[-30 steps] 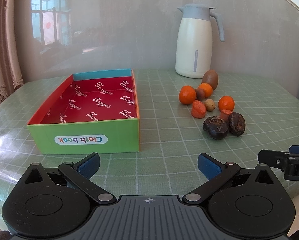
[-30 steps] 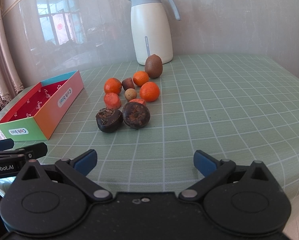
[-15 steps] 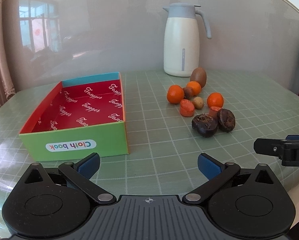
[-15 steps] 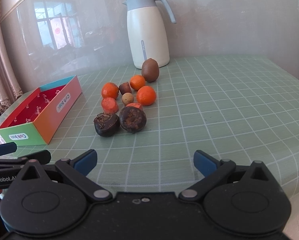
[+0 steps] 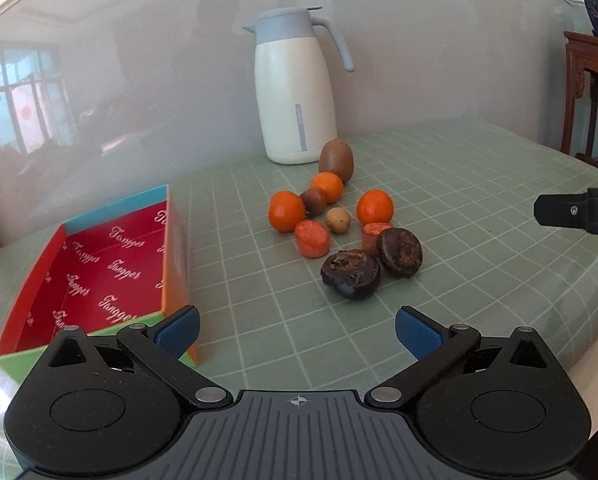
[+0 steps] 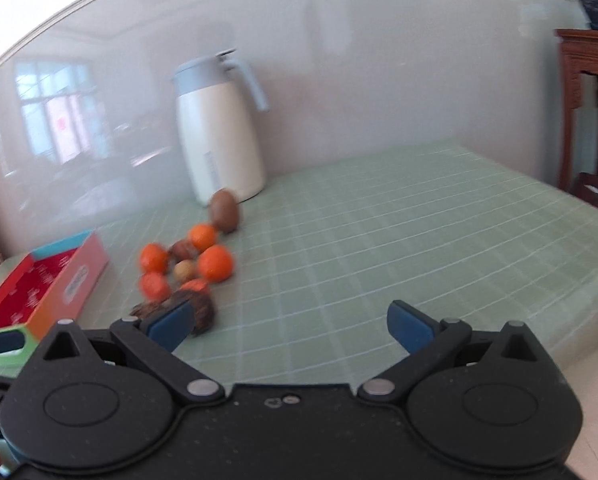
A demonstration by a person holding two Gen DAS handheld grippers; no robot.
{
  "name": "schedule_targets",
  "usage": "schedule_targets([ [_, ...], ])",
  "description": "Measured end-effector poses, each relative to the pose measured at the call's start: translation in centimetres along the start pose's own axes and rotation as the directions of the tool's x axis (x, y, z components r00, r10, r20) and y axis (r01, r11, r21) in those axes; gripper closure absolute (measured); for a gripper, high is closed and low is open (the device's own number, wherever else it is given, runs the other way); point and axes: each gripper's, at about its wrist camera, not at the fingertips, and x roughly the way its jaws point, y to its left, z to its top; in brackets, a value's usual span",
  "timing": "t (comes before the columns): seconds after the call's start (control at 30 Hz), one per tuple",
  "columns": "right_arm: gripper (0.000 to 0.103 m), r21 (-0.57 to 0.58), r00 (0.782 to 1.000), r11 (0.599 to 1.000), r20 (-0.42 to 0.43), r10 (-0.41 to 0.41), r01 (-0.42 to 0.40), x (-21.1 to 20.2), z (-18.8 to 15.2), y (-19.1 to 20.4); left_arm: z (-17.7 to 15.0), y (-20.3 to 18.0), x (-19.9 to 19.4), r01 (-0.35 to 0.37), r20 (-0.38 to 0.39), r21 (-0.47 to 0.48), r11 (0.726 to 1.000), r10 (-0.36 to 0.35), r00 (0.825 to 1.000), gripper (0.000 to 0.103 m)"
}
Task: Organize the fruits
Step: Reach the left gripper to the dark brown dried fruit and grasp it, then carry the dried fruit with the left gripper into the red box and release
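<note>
A cluster of fruit lies mid-table: three oranges (image 5: 287,211), a brown kiwi (image 5: 336,159), two dark wrinkled fruits (image 5: 351,274), two orange-red pieces (image 5: 312,238) and small brown ones. An empty open box (image 5: 99,276) with a red lining sits to their left. My left gripper (image 5: 297,330) is open and empty, short of the dark fruits. My right gripper (image 6: 291,326) is open and empty; its view is blurred, with the fruit (image 6: 215,263) ahead left. Its finger also shows at the right edge of the left wrist view (image 5: 575,211).
A white jug with a grey lid (image 5: 297,88) stands behind the fruit against the wall. The table has a green checked cloth (image 5: 459,200). A dark wooden stand (image 5: 591,92) is off the table to the right.
Both grippers have moved forward and swung right. The fruit cluster is now nearer and more central for the left gripper. The box has slid to the left of both views. Jaws stay open.
</note>
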Motion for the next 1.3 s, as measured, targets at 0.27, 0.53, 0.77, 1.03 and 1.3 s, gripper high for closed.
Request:
schedule_targets([
  [0.27,0.000,0.048,0.993,0.992,-0.003,-0.115,0.115,0.5,0.3,-1.8,2.2,-1.8,3.6,0.038,-0.035,0.061,0.997,-0.036,0.999,0.000],
  [0.53,0.000,0.085,0.998,0.995,0.025,-0.059,0.056,-0.2,0.6,-2.7,2.8,-2.0,6.4,0.057,-0.064,0.078,0.995,-0.052,0.997,0.001],
  [0.77,0.000,0.110,0.998,0.993,0.036,-0.046,0.041,-0.6,0.8,-3.4,2.7,-2.0,8.0,0.079,-0.080,0.064,0.995,-0.074,0.994,0.028],
  [1.03,0.000,0.121,0.999,0.992,0.039,-0.037,0.032,-0.7,0.8,-3.4,2.4,-2.0,7.6,0.080,-0.053,0.034,0.996,-0.078,0.996,0.057],
  [1.3,0.000,0.105,0.999,0.994,0.037,-0.019,0.015,-0.4,0.8,-2.4,2.7,0.3,5.1,0.040,0.043,-0.024,0.999,-0.039,0.998,0.057],
])
